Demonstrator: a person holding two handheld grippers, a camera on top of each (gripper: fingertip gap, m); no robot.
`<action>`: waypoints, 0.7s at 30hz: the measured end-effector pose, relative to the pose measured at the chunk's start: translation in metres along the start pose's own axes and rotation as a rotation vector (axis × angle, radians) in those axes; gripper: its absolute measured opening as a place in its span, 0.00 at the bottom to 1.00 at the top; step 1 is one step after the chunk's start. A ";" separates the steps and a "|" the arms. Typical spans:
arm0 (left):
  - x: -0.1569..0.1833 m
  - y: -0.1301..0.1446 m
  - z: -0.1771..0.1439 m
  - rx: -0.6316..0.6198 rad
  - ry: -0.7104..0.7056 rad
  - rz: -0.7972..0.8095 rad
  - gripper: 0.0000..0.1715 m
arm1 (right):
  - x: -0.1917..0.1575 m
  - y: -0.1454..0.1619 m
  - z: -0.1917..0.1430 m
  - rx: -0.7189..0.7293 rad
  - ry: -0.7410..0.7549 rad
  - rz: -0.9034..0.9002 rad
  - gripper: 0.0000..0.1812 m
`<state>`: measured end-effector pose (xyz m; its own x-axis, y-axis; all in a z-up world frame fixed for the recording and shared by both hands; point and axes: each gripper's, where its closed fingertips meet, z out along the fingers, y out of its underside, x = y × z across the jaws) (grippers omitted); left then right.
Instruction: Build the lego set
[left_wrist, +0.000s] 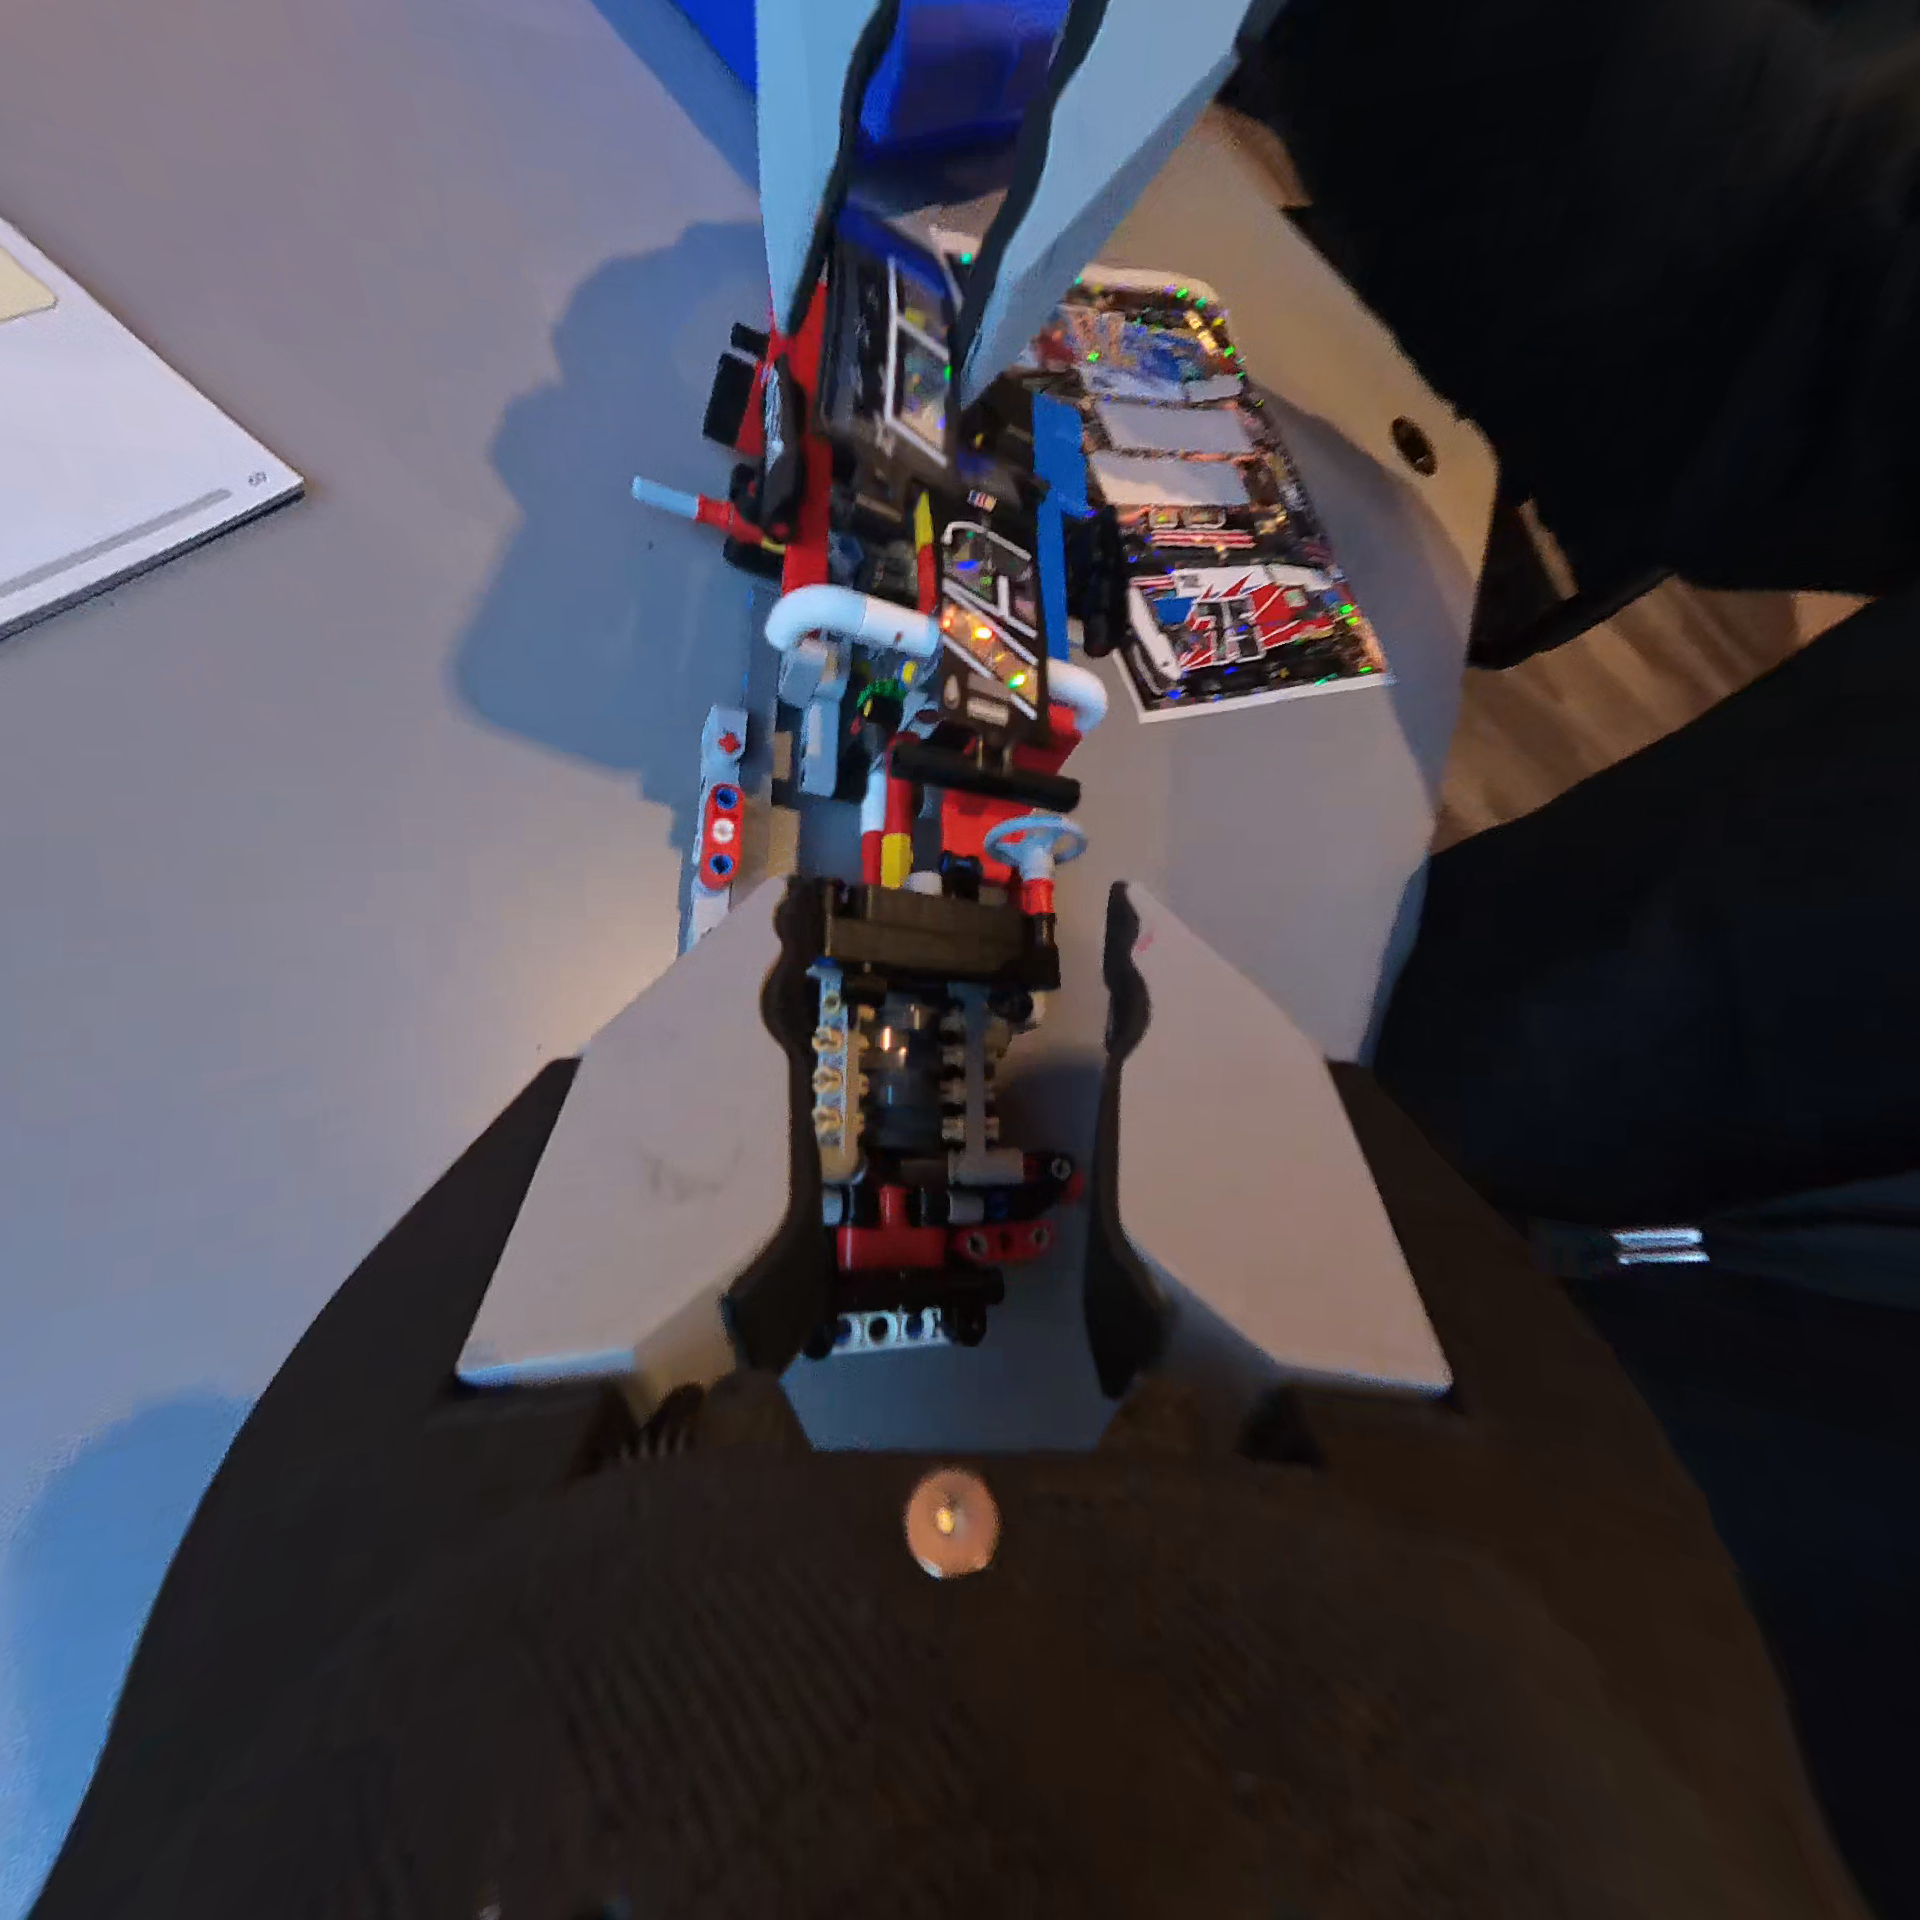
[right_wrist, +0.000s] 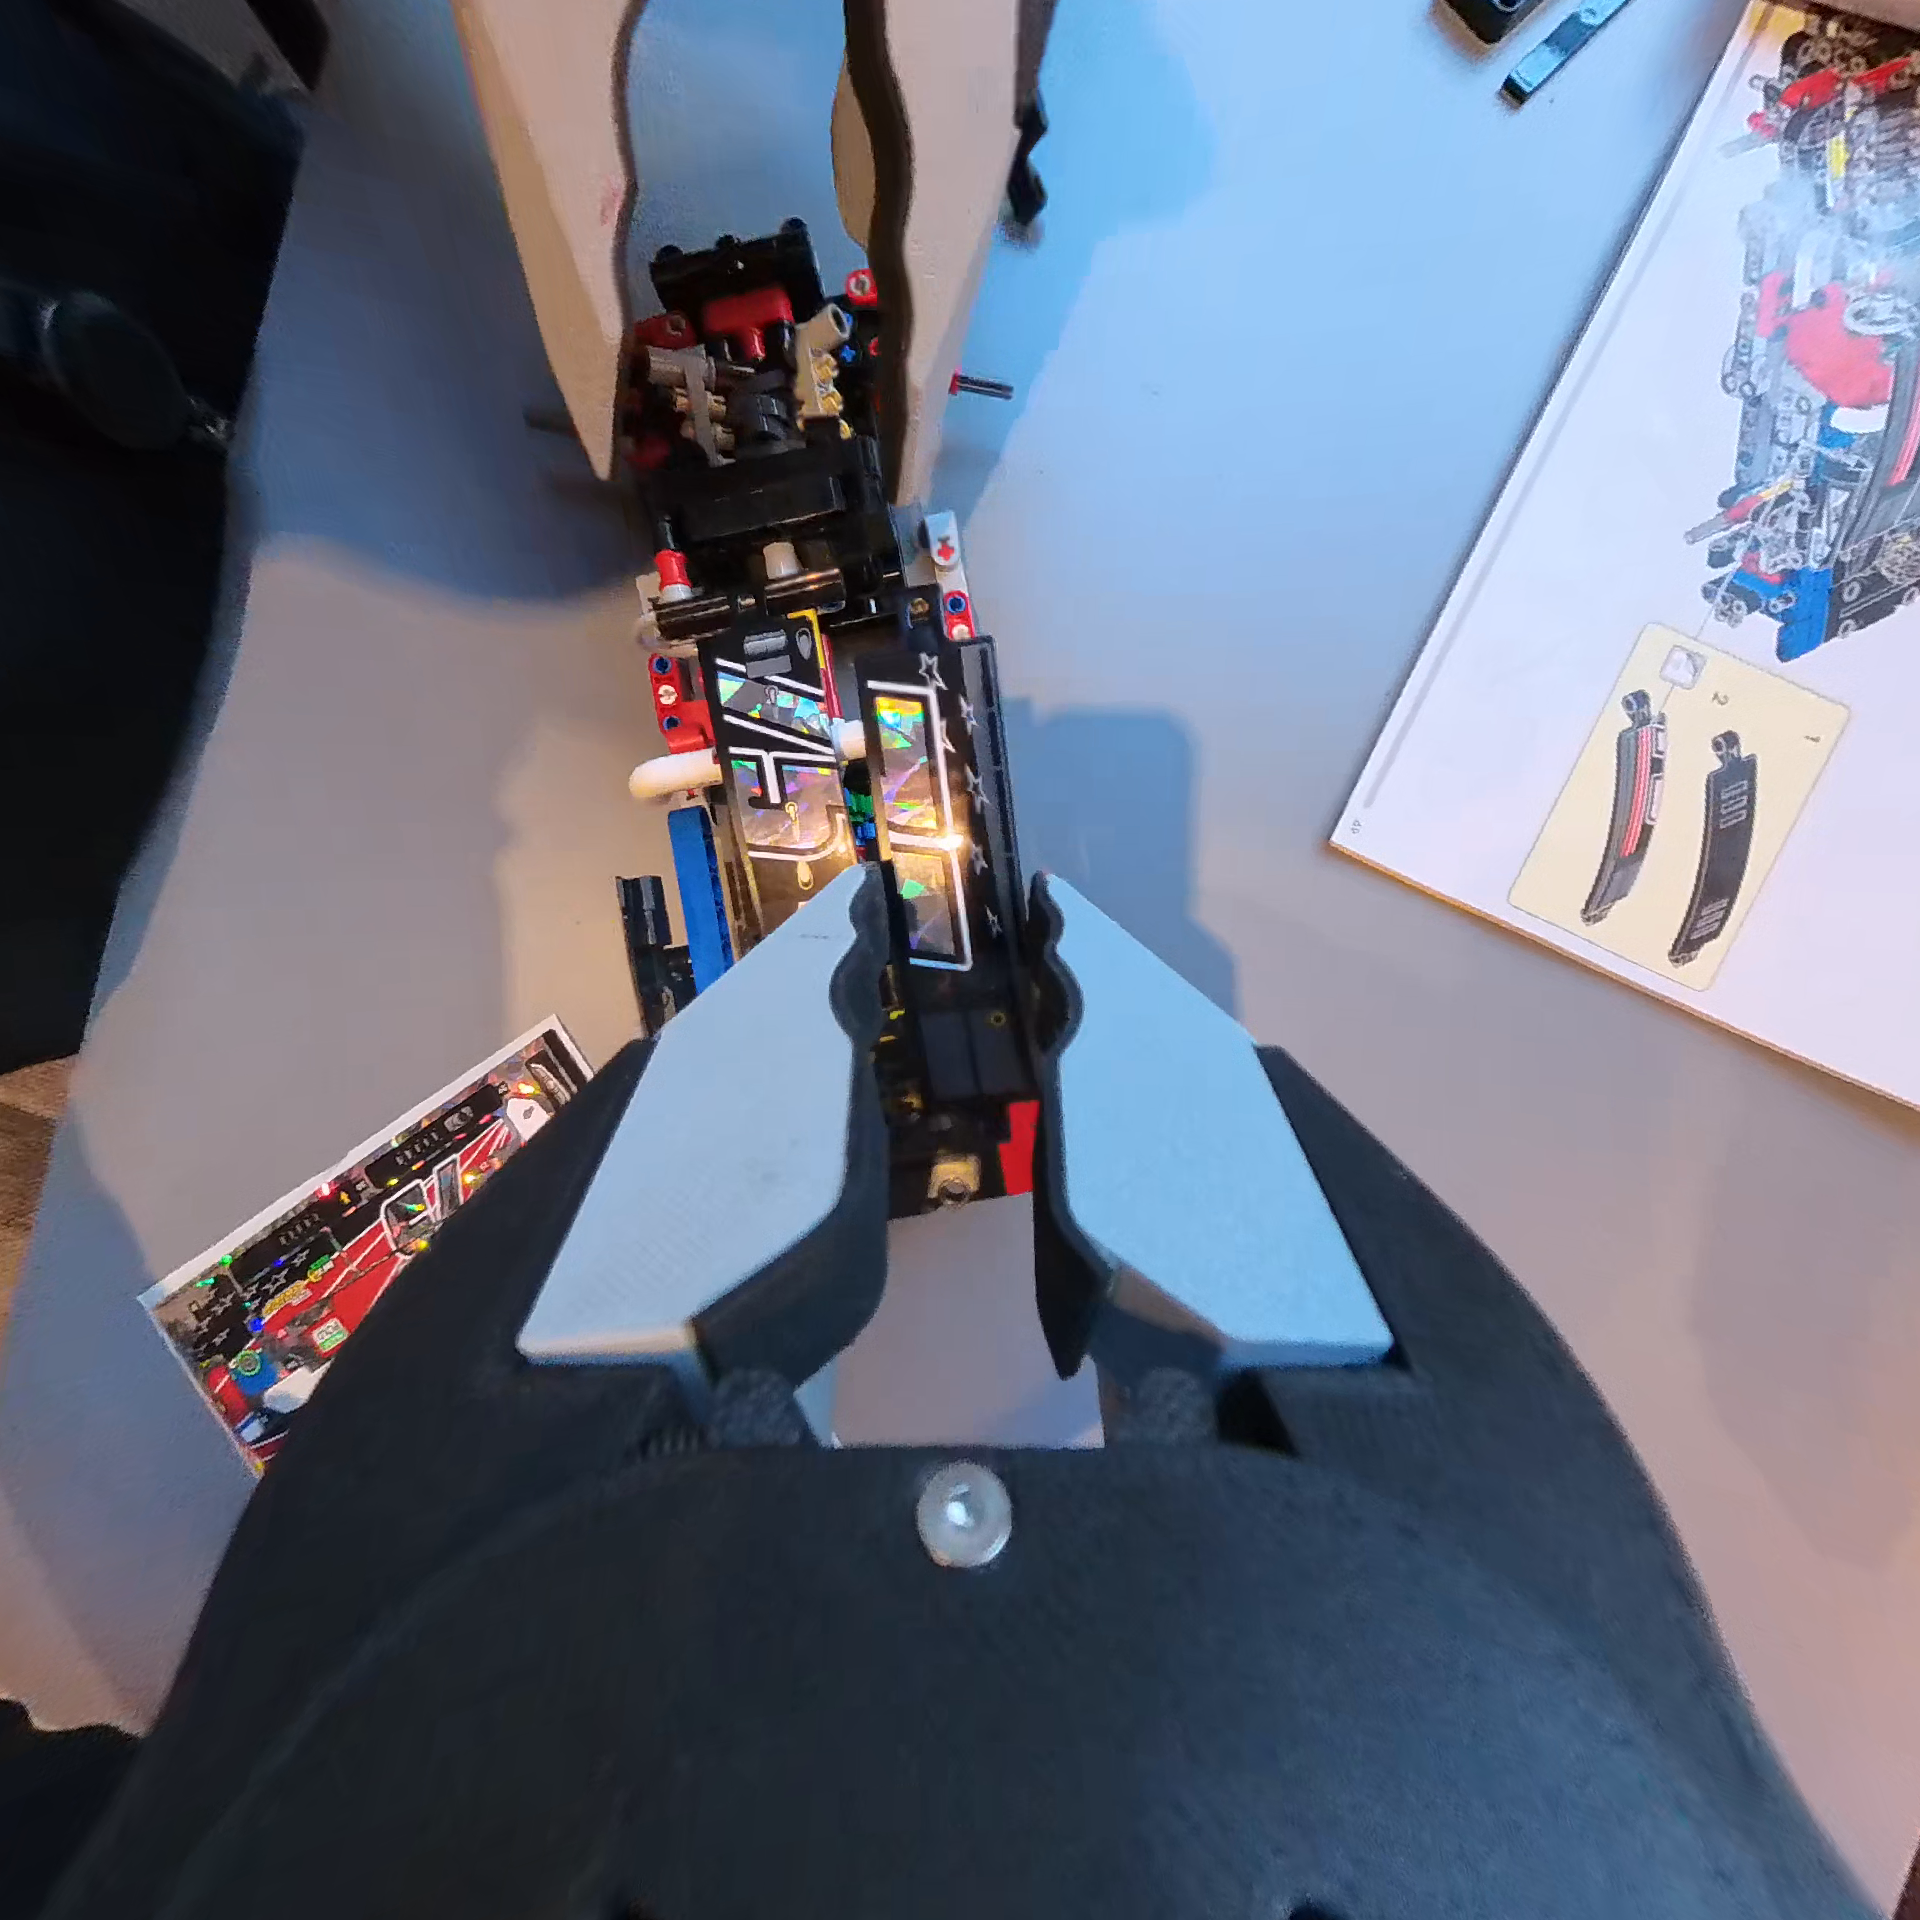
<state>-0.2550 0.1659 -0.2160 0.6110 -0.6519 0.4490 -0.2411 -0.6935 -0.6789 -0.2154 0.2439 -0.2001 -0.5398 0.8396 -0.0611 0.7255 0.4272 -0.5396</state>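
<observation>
A long lego car model (left_wrist: 935, 727) lies on the grey table (left_wrist: 312, 935), with red, black and blue beams and shiny stickered black panels (right_wrist: 821, 748). My left gripper (left_wrist: 951, 904) is shut around its engine end (left_wrist: 914, 1091), and the left pad touches it. My right gripper (right_wrist: 951, 894) is shut on the opposite end, on a black stickered panel (right_wrist: 935, 914). Each gripper shows in the other's view: the right one at the top of the left wrist view (left_wrist: 883, 353), the left one at the top of the right wrist view (right_wrist: 753, 478).
An open instruction booklet (right_wrist: 1558, 623) lies to the right of the model and shows in the left wrist view (left_wrist: 104, 468) too. A shiny sticker sheet (right_wrist: 364, 1216) lies near the table edge. A red-and-black pin (right_wrist: 982, 387) and a grey beam (right_wrist: 1558, 47) lie loose. A blue bin (left_wrist: 935, 83) stands behind. The gap from one gripper's tips to the other's is roughly 10 cm.
</observation>
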 end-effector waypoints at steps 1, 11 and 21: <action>-0.001 0.003 -0.001 -0.001 -0.031 0.009 0.33 | 0.001 0.002 -0.001 -0.001 0.009 0.007 0.13; -0.001 0.034 -0.011 -0.037 -0.224 0.145 0.53 | 0.009 0.023 -0.012 0.078 0.068 0.138 0.13; -0.025 0.047 0.014 -0.260 -0.243 0.364 0.39 | 0.013 0.033 -0.011 0.131 0.062 0.218 0.13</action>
<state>-0.2709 0.1537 -0.2675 0.6028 -0.7968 0.0416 -0.6315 -0.5083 -0.5856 -0.1939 0.2722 -0.2090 -0.3463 0.9279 -0.1382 0.7580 0.1900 -0.6240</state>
